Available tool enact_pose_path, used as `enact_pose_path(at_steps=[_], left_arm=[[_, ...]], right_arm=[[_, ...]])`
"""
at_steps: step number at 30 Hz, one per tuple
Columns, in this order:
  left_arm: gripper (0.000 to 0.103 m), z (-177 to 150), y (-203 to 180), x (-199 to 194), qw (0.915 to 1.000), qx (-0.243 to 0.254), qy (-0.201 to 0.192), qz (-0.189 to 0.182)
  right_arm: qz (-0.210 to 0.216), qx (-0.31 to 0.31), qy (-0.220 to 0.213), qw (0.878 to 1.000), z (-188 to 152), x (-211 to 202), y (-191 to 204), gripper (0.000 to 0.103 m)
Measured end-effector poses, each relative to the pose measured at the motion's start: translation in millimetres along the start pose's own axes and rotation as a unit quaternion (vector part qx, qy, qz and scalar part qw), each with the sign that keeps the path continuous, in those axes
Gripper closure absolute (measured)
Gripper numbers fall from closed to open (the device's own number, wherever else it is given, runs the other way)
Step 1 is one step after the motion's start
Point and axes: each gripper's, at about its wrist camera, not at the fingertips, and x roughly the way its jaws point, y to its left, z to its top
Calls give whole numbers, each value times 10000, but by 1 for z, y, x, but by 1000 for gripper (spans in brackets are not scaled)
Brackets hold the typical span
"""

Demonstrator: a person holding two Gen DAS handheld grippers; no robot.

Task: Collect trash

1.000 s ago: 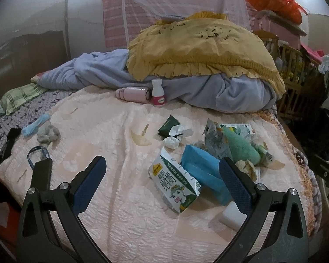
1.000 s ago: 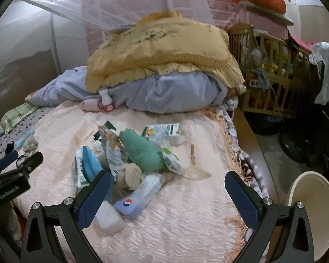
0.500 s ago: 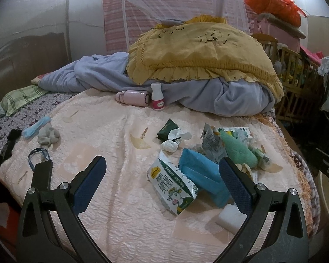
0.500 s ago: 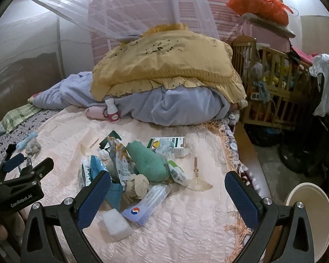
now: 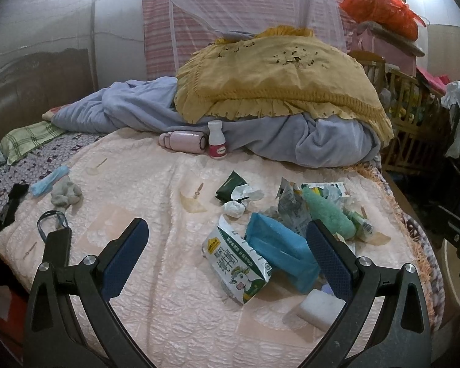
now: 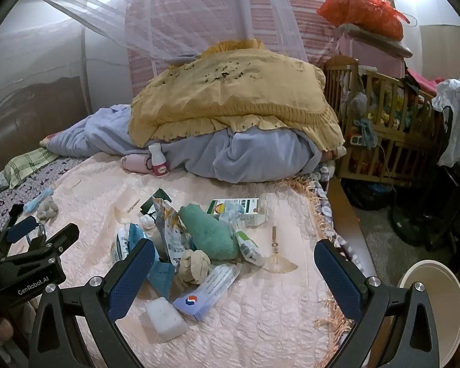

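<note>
Left tool (image 5: 227,254): you have drawn it back from the litter pile; its jaws now frame the milk carton (image 5: 237,265) and the blue bag (image 5: 279,253) from further off, and more of the pink bedspread (image 5: 144,184) shows ahead of them.

Right tool (image 6: 234,273): you have pulled it back and lifted it; the pile, with the green sock (image 6: 210,234) and the toothpaste box (image 6: 208,291), sits higher and further out between your jaws.

White bin (image 6: 432,309): more of its rim has come into your right view, at the lower right beside the bed.

Your other tool (image 6: 30,260): more of it shows at the left edge of the right view than a second ago.
</note>
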Motion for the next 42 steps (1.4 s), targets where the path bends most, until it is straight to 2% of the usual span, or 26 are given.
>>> enact_pose_path(at_steps=[29, 42], left_arm=[[1, -1, -2, 1, 9999, -107, 11, -119], [1, -7, 10, 5, 9998, -154, 98, -117]], right_arm=[[0, -34, 12, 10000, -1, 2, 2, 0], [33, 13, 99, 9999, -6, 6, -5, 0]])
